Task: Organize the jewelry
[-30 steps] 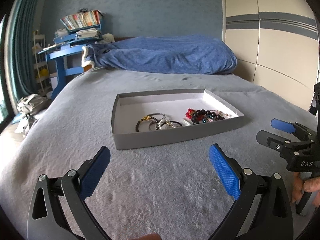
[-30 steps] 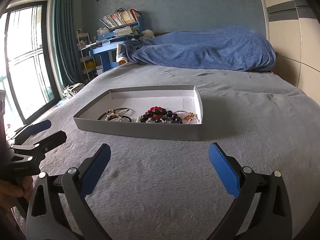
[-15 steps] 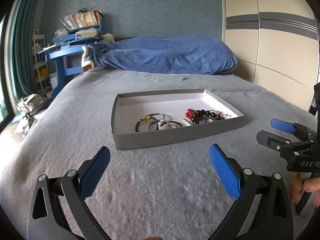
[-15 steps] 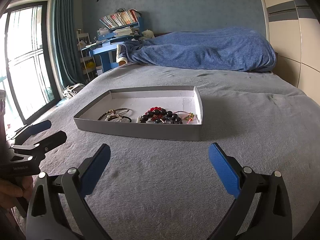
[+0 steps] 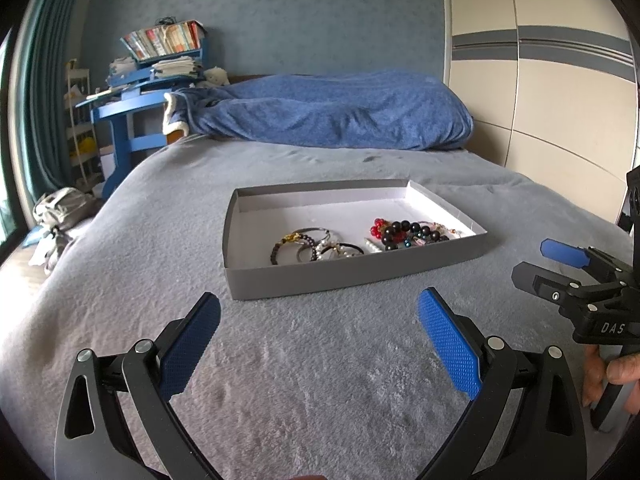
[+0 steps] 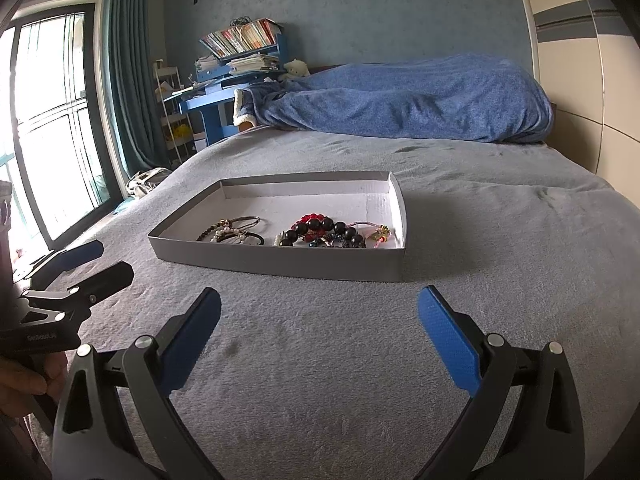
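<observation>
A shallow grey tray (image 5: 352, 278) (image 6: 280, 260) with a white floor lies on the grey bed. Inside it, thin bracelets and hair ties (image 5: 316, 245) (image 6: 234, 232) lie left of a heap of black and red bead bracelets (image 5: 404, 232) (image 6: 324, 232). My left gripper (image 5: 319, 320) hovers open just short of the tray's near wall, nothing between its blue pads. My right gripper (image 6: 319, 318) is open too, near the tray's right corner, and holds nothing. Each gripper shows at the edge of the other's view: the right gripper (image 5: 560, 264) and the left gripper (image 6: 92, 264).
A rumpled blue blanket (image 5: 332, 114) lies across the head of the bed. A blue desk (image 5: 128, 108) stacked with books stands beyond the bed's left side, with a bag (image 5: 60, 208) on the floor. A cream wardrobe (image 5: 540, 80) lines the right wall, a window (image 6: 48, 120) the left.
Both grippers have edged slightly toward the tray; their jaws stay open and the jewelry has not moved.
</observation>
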`<state>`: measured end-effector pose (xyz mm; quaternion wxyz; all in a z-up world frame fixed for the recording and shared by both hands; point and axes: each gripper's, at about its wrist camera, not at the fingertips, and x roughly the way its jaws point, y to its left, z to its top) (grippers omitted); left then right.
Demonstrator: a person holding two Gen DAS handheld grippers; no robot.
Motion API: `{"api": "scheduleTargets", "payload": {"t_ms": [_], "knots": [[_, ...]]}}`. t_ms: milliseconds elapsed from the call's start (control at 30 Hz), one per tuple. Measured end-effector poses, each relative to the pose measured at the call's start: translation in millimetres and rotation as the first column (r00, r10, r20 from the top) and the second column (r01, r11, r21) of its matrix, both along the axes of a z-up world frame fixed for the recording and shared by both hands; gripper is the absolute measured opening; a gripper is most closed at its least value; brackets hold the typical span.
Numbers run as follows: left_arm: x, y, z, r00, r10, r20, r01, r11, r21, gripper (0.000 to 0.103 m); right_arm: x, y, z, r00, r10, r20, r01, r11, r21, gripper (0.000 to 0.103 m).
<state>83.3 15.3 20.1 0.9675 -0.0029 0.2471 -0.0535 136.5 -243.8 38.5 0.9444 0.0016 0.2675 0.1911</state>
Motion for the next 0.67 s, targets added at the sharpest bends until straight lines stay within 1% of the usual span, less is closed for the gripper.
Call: {"api": "scheduleTargets", "payload": {"t_ms": [667], "knots": [[3.6, 2.6, -1.1, 1.0, 0.008, -0.014, -0.008, 1.0, -0.013, 0.098, -1.1, 1.1, -0.2, 1.0, 0.002, -0.001, -0.002, 1.0, -0.001, 0.097]]}}
